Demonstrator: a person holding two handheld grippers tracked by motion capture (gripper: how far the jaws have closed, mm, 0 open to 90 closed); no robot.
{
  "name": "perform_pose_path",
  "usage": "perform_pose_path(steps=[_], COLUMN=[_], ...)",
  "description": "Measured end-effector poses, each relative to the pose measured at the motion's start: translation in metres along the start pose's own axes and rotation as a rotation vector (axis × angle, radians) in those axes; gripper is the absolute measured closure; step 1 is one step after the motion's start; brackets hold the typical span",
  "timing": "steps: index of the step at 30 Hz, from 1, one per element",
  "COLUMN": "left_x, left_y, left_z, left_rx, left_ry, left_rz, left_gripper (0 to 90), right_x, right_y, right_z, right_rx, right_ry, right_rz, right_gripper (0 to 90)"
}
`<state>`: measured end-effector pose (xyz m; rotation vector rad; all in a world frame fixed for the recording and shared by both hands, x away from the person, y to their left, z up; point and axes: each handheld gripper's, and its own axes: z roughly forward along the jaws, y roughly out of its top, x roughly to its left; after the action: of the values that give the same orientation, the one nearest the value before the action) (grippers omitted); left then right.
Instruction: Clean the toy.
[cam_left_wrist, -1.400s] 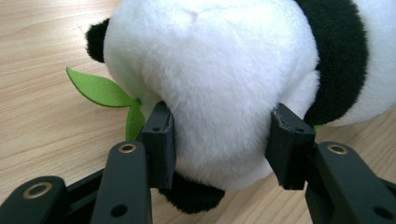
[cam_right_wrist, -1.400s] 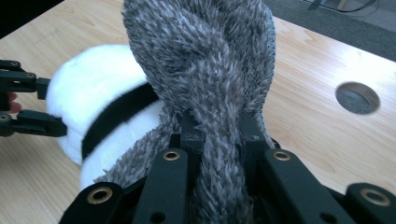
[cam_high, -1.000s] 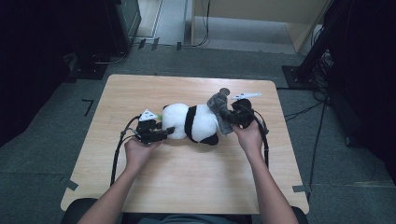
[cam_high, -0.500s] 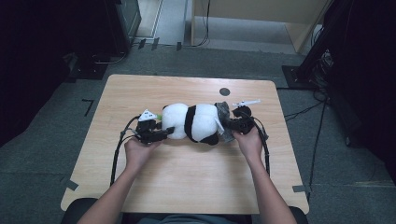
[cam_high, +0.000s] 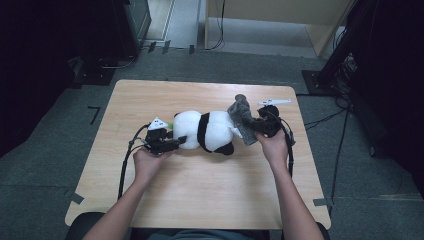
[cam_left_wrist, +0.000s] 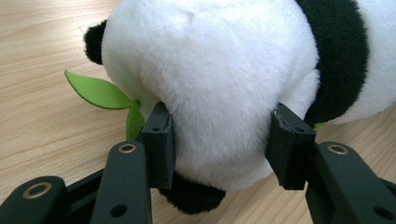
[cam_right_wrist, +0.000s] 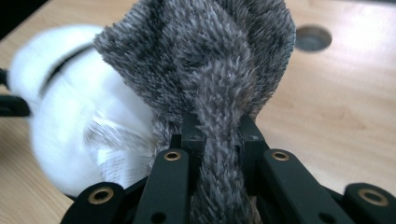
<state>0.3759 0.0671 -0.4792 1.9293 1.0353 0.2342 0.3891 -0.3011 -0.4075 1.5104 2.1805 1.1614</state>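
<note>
A black-and-white plush panda (cam_high: 206, 131) lies on its side in the middle of the wooden table (cam_high: 200, 200). My left gripper (cam_high: 176, 141) holds its white rounded end, both jaws pressed into the fur (cam_left_wrist: 219, 93); a green felt leaf (cam_left_wrist: 98, 91) sticks out beside it. At the panda's other end my right gripper (cam_high: 253, 127) is shut on a bunched grey furry cloth (cam_high: 242, 118), which stands up between the jaws (cam_right_wrist: 219, 84) against the panda's white body (cam_right_wrist: 70, 121).
A round cable hole (cam_right_wrist: 313, 38) is set into the tabletop beyond the grey cloth. Dark equipment and cables stand on the floor around the table, with a black stand (cam_high: 345, 45) at the right rear.
The grey cloth was lifted, then dropped low against the panda, and is now raised again with the right gripper shifted slightly right. The left gripper and the panda have stayed put.
</note>
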Motion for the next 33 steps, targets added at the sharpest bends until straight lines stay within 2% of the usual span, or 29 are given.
perform_pose_path(steps=[3,7,10,13,20,27,33], left_x=[0.0,0.0,0.0,-0.001,-0.002,-0.002,-0.002], left_y=[0.0,0.0,0.0,0.0,0.001,0.001,0.001], left_z=[0.0,0.0,0.0,0.0,-0.001,-0.001,-0.001], left_rx=[-0.001,-0.001,-0.001,-0.005,-0.011,-0.013,-0.012], left_ry=[0.0,0.001,0.001,0.003,0.013,0.012,0.012], left_rz=[-0.002,0.001,0.0,0.002,0.012,0.013,0.011], left_gripper=[50.1,50.1,50.0,50.0,50.1,50.0,50.0], right_x=[0.007,0.023,0.037,0.049,0.082,0.116,0.141], right_y=[0.011,0.026,0.037,0.045,0.063,0.076,0.083], right_z=[-0.008,-0.012,-0.008,-0.002,0.019,0.052,0.08], right_rx=[-0.024,-0.034,-0.026,-0.019,0.002,0.056,0.086], right_ry=[0.011,0.019,0.023,0.036,0.073,0.11,0.132], right_rz=[-0.01,-0.059,-0.103,-0.127,-0.2,-0.256,-0.277], right_gripper=[79.3,79.3,79.3,79.3,79.2,79.2,79.1])
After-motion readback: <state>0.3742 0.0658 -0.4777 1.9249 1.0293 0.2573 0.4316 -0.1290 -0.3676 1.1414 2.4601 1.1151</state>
